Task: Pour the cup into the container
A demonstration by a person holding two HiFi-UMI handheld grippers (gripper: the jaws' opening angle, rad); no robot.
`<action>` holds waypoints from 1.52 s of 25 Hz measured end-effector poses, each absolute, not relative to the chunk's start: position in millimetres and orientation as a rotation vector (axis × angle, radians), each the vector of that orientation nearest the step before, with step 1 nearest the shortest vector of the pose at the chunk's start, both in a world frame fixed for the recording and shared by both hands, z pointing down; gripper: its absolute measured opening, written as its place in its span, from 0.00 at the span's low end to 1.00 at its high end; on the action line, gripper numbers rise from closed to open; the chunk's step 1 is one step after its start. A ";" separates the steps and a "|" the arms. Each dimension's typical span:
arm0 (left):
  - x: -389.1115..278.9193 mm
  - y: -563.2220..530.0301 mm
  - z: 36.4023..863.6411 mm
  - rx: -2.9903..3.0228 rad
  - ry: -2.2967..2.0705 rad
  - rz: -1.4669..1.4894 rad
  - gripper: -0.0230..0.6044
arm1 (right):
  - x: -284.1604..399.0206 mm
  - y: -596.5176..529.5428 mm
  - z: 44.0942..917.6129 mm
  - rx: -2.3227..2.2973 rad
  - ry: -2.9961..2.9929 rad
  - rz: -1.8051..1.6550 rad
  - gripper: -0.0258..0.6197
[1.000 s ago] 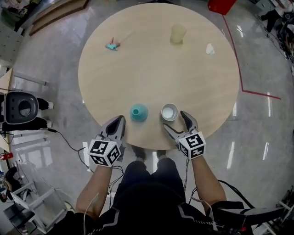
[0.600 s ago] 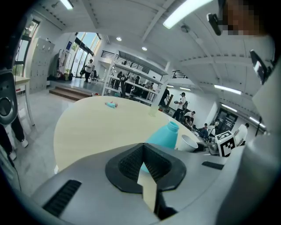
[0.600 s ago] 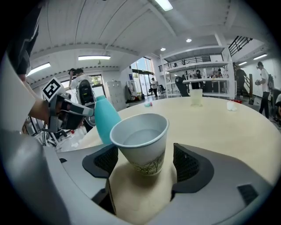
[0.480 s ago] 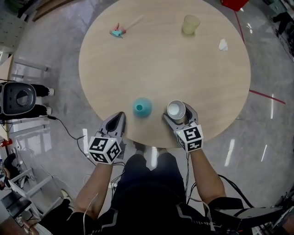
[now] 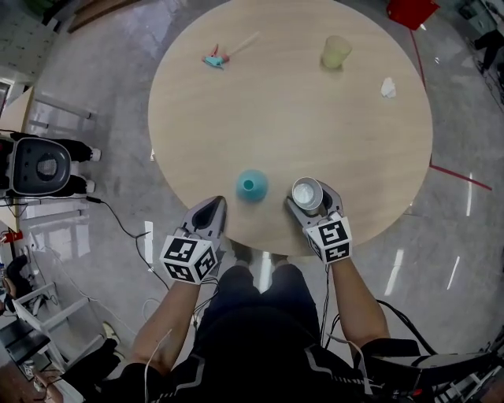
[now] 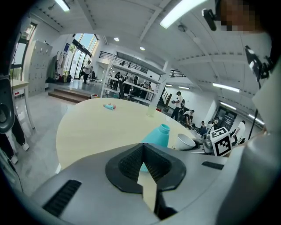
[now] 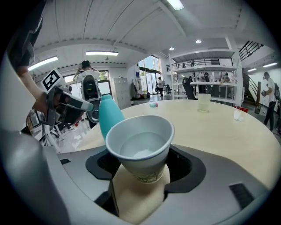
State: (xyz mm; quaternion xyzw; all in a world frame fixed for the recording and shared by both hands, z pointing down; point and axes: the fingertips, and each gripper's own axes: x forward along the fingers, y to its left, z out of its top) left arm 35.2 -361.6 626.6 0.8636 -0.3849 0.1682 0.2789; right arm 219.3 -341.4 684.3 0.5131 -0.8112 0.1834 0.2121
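A white paper cup (image 5: 307,192) with clear liquid in it stands near the round table's (image 5: 291,118) front edge. My right gripper (image 5: 309,198) is around it. Its jaws have just been closing, and in the right gripper view the pads press the cup (image 7: 141,147) on both sides. To the cup's left stands the teal narrow-necked container (image 5: 252,185), also seen as the teal container (image 7: 109,115) just behind the cup. My left gripper (image 5: 213,208) rests at the table edge, below and left of the container (image 6: 158,136), jaws together and empty.
Far across the table stand a pale yellow cup (image 5: 336,52), a crumpled white scrap (image 5: 388,87) and a small teal and pink toy (image 5: 214,59). A black device (image 5: 43,167) is on the floor at the left, and a red box (image 5: 411,11) at the top right.
The right gripper moved forward so the cup, earlier ahead of its open jaws, now sits between them, and the jaws narrowed onto it. The left gripper stayed put.
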 end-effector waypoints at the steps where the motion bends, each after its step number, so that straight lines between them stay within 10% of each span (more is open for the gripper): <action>1: 34.2 -362.8 623.7 2.322 -1.038 0.447 0.04 | 217.7 -342.0 679.9 1.416 -2.250 0.500 0.53; 38: 39.9 -381.1 578.8 2.451 -0.967 0.381 0.04 | 156.8 -364.2 606.8 1.087 -2.020 0.323 0.52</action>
